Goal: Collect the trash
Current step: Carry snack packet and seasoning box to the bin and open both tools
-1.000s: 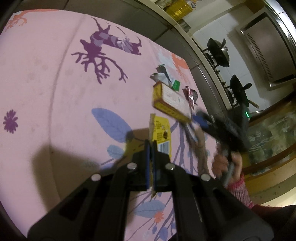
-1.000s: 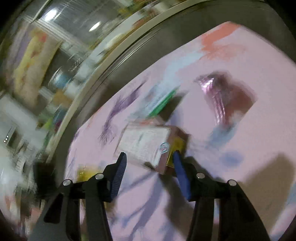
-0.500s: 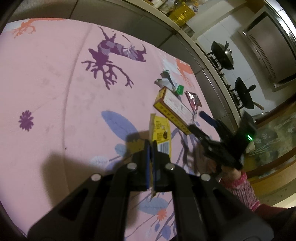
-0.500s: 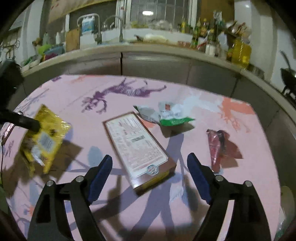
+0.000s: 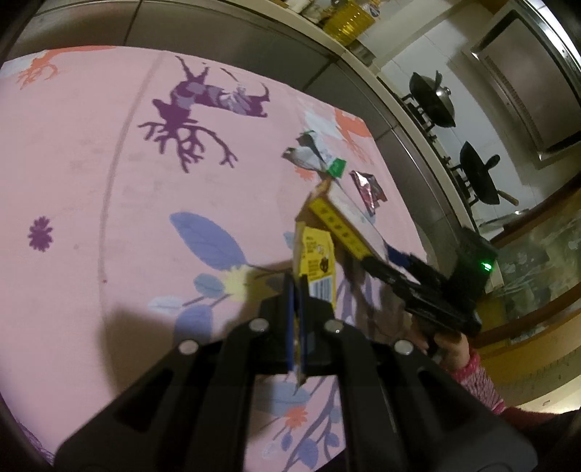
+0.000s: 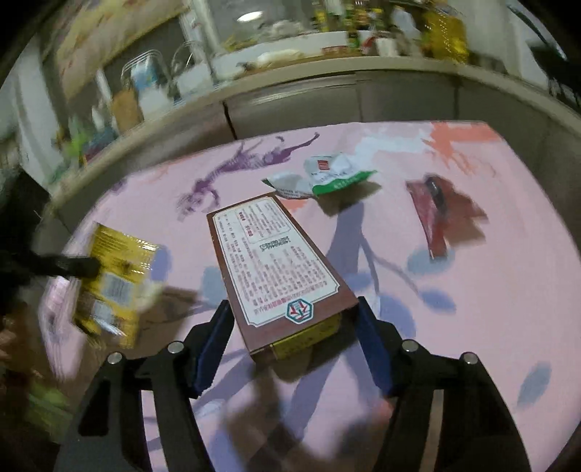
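Pink patterned tablecloth [image 5: 90,152], two black woks [image 5: 434,100] on stove, yellow oil bottle [image 5: 348,18], cluttered countertop [image 6: 290,69]

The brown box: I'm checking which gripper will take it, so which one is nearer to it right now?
Right. The right gripper straddles the brown box's near end, jaws closing, pads not yet pressing. The left gripper is off to the side, shut on the yellow packet.

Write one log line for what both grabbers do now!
left gripper: shut on yellow packet | right gripper: jaws closing around brown box, not gripping | wrappers on table: two
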A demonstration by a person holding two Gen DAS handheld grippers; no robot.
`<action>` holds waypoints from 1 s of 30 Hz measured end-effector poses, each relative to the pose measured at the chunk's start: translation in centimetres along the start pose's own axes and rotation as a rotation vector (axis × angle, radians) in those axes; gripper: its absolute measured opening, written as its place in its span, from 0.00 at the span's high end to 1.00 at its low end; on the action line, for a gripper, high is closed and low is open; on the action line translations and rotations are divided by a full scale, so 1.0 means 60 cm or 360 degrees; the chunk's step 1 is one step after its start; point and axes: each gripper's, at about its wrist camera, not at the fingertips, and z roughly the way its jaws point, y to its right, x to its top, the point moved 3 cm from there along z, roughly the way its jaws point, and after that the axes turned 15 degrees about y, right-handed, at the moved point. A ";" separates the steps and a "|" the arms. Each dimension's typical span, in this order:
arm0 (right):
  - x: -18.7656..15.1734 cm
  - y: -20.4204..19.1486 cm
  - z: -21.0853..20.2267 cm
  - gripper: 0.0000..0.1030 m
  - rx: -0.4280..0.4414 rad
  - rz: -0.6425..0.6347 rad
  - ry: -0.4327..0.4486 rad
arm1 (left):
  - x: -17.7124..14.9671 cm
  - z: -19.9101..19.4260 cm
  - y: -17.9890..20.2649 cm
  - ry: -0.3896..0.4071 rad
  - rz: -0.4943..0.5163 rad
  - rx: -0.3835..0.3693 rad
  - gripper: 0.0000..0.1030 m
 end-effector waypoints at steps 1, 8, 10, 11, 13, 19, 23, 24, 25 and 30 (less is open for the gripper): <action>-0.002 0.004 -0.014 0.39 0.0019 0.0063 0.0013 | -0.001 0.003 0.005 -0.0007 0.0004 -0.0007 0.98; -0.039 0.060 -0.130 0.42 0.0017 0.0497 0.0170 | -0.011 0.046 0.072 -0.0085 0.0087 -0.0091 0.98; -0.046 0.080 -0.164 0.42 -0.0054 0.0531 0.0231 | -0.009 0.067 0.105 -0.0110 0.0137 -0.0130 0.98; -0.049 0.092 -0.179 0.42 -0.0088 0.0545 0.0257 | -0.007 0.079 0.123 -0.0123 0.0166 -0.0151 0.98; -0.051 0.114 -0.205 0.42 -0.0145 0.0567 0.0300 | -0.004 0.107 0.160 -0.0155 0.0213 -0.0188 0.98; -0.051 0.223 -0.308 0.42 -0.0454 0.0636 0.0495 | 0.004 0.223 0.309 -0.0276 0.0380 -0.0340 0.98; -0.051 0.310 -0.366 0.43 -0.0672 0.0690 0.0556 | 0.004 0.314 0.417 -0.0349 0.0483 -0.0428 0.98; -0.054 0.333 -0.378 0.43 -0.0712 0.0718 0.0560 | 0.003 0.338 0.445 -0.0362 0.0510 -0.0442 0.98; -0.056 0.357 -0.388 0.43 -0.0751 0.0747 0.0563 | 0.000 0.364 0.472 -0.0378 0.0540 -0.0453 0.98; -0.068 0.465 -0.406 0.43 -0.0911 0.0861 0.0536 | -0.027 0.482 0.574 -0.0468 0.0636 -0.0467 0.98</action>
